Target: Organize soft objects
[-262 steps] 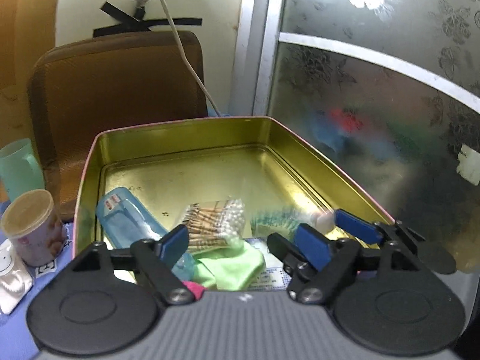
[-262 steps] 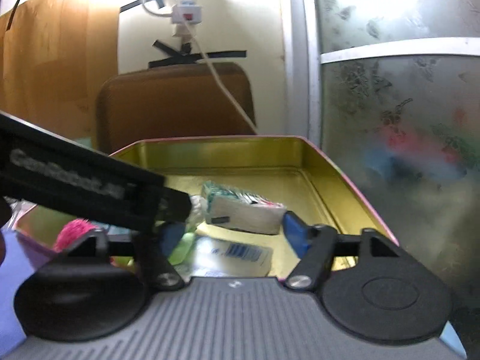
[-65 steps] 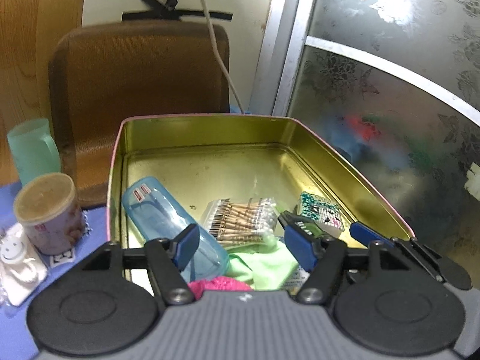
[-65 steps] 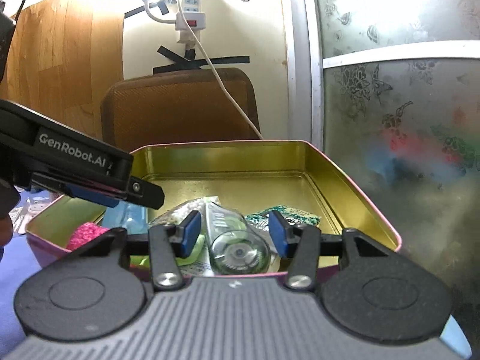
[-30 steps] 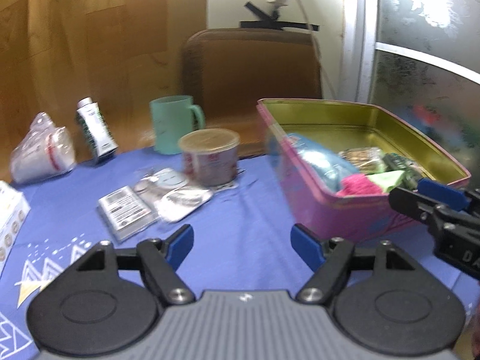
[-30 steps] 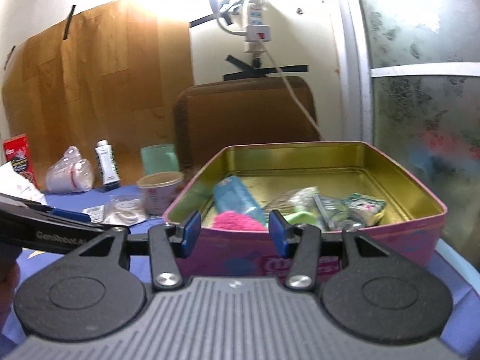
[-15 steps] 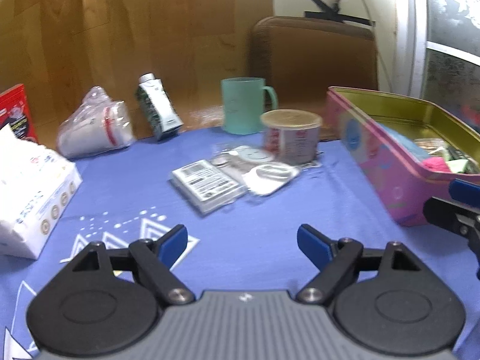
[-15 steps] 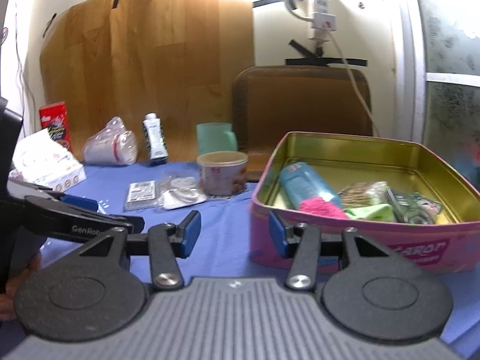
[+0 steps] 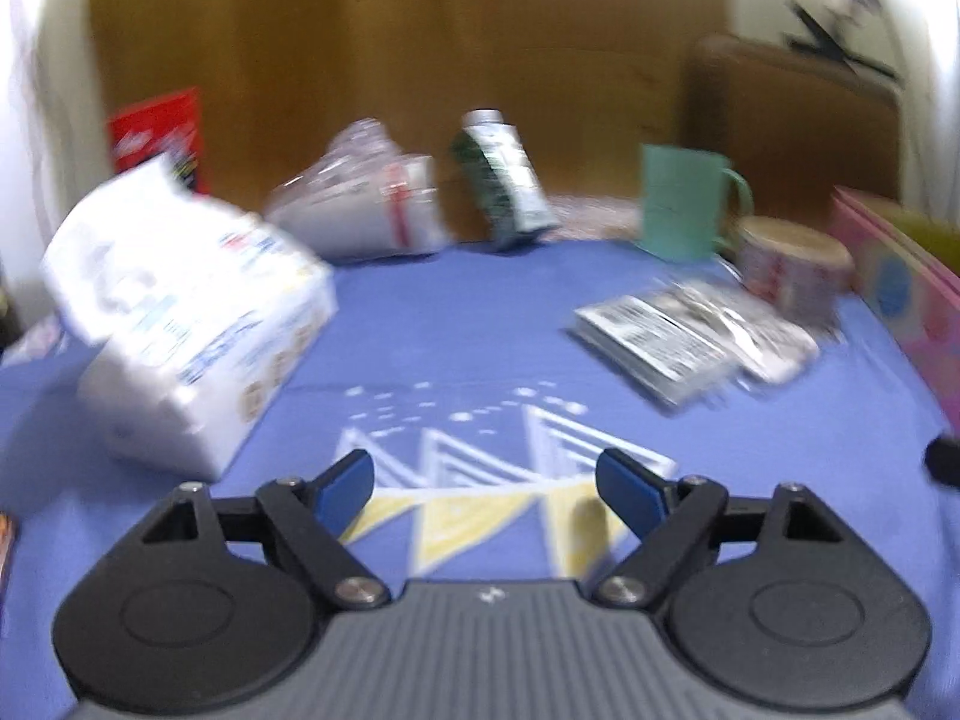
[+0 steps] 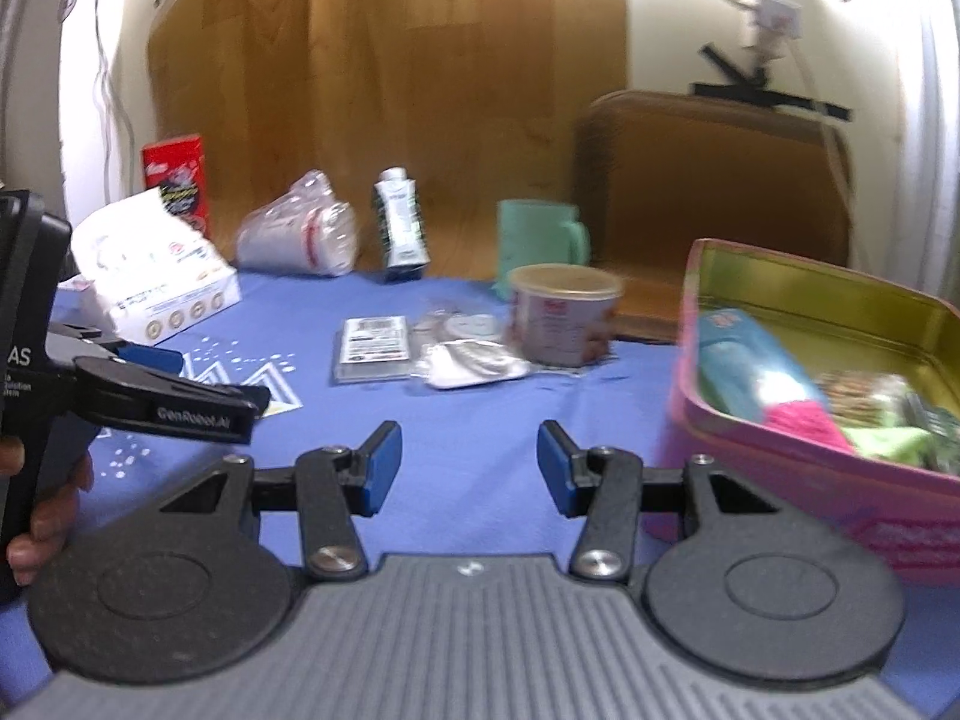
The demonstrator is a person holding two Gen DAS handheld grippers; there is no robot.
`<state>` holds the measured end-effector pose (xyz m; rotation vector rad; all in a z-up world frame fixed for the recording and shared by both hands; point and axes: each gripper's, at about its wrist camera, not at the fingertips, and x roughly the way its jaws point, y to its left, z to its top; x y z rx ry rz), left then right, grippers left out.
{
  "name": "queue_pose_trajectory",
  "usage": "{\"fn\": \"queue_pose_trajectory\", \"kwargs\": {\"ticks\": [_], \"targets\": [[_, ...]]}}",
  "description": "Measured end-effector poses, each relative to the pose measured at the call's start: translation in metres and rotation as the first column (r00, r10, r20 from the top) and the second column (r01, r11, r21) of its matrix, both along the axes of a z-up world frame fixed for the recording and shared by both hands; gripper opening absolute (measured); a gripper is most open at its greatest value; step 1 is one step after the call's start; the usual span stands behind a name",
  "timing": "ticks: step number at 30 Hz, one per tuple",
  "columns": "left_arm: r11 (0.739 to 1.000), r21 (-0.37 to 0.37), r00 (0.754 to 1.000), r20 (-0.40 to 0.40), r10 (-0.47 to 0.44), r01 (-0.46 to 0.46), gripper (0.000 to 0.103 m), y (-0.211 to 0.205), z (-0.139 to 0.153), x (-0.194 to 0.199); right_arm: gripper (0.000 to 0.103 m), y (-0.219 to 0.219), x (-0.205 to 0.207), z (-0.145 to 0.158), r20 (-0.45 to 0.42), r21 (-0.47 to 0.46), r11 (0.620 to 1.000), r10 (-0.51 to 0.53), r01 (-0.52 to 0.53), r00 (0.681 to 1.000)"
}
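Both grippers released and empty over the desk [image 10: 480,360]: left gripper [image 9: 485,489] is best squared to the tissue pack [image 9: 180,324] at left before closing on its soft sides, while right gripper [image 10: 463,459] is kept clear beside the tin [image 10: 780,462].

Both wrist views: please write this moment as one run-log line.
left hand-held gripper: open, empty | right hand-held gripper: open, empty | pink tin: right, holds items | white pack: on blue cloth
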<state>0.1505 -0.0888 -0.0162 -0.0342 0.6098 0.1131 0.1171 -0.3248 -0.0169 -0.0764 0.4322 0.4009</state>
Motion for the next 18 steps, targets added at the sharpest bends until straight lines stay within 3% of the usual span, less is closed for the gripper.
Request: {"fn": "queue_pose_trajectory", "kwargs": {"ticks": [4,7,11,14,18], "targets": [[0.985,-0.163,0.997,0.025,0.067,-0.062,0.085,0.030,-0.001,-0.003,0.053,0.029,0.027,0.003,-0.006,-0.033,0.996,0.081,-0.082,0.997],[0.971,-0.221,0.993,0.056,0.105,-0.091,0.086,0.041,-0.001,-0.009,0.053,0.054,0.054,0.005,-0.023,-0.046,0.989,0.137,-0.138,0.990],[0.965,-0.245,0.990,0.087,0.113,-0.089,0.090,0.045,0.000,-0.012,0.054,0.080,0.099,0.000,-0.091,-0.075,0.982,0.167,-0.173,0.982],[0.969,-0.235,0.989,0.103,0.104,-0.077,0.091,0.042,0.001,-0.013,0.062,0.089,0.128,-0.008,-0.166,-0.078,0.979,0.173,-0.188,0.971],[0.971,-0.228,0.988,0.118,0.097,-0.068,0.093,0.041,0.002,-0.014,0.064,0.095,0.147,-0.015,-0.215,-0.060,0.975,0.196,-0.213,0.957]]}}
